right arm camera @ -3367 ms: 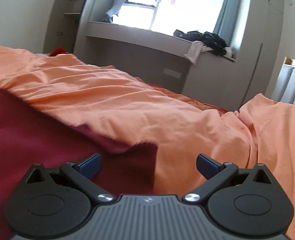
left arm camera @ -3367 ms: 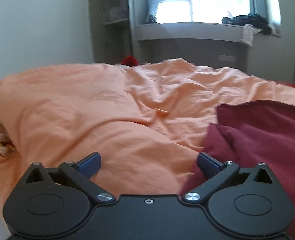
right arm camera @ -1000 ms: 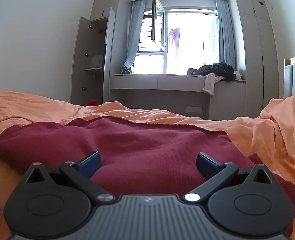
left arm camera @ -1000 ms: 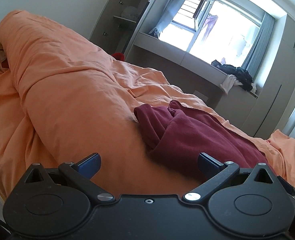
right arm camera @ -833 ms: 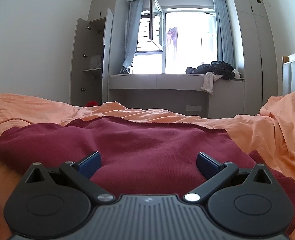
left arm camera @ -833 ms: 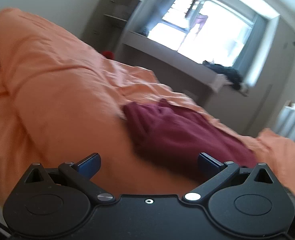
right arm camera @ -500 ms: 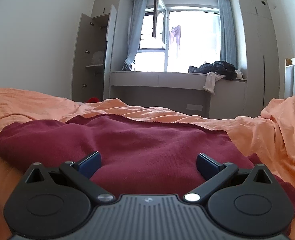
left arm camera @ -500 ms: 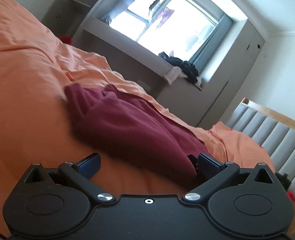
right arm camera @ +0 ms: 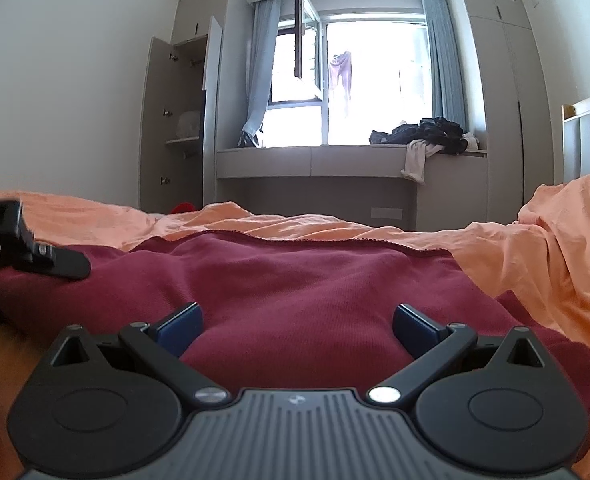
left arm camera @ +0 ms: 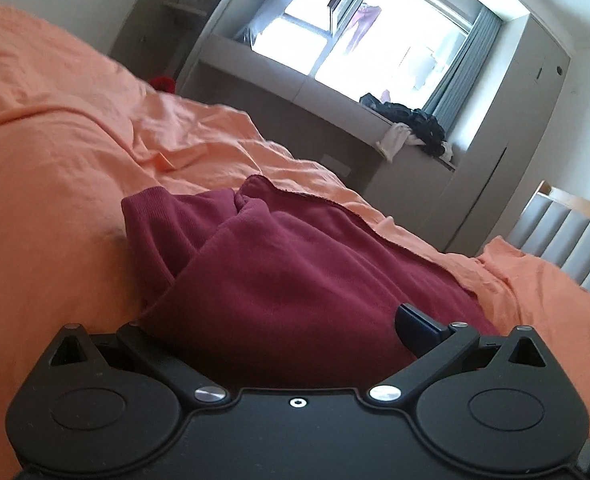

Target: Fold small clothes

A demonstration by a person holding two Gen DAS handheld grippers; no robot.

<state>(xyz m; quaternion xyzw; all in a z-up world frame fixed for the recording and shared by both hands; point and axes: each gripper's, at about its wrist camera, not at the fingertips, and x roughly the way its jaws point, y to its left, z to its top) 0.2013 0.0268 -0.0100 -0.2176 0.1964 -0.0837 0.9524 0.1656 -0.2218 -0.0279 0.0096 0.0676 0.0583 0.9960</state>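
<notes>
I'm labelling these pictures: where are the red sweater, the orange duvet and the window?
red sweater (right arm camera: 303, 280), right wrist view, middle of its body
orange duvet (left arm camera: 55, 168), left wrist view, bare stretch
window (right arm camera: 375, 80), right wrist view, pane

This is a bedroom in a home. A bed covered with a rumpled orange duvet (right arm camera: 535, 248) fills the lower half of both views, and a padded grey headboard (right arm camera: 589, 142) with a wooden frame stands at the right edge. At top centre, a window (right arm camera: 355, 84) with blue-grey curtains (right arm camera: 443, 64) lets in bright daylight, and a garment (right arm camera: 343, 76) hangs outside it. A built-in window seat (right arm camera: 315, 164) below carries a heap of dark clothes (right arm camera: 427, 130). To the left, a wardrobe (right arm camera: 179, 120) stands open, showing its shelves.
</notes>
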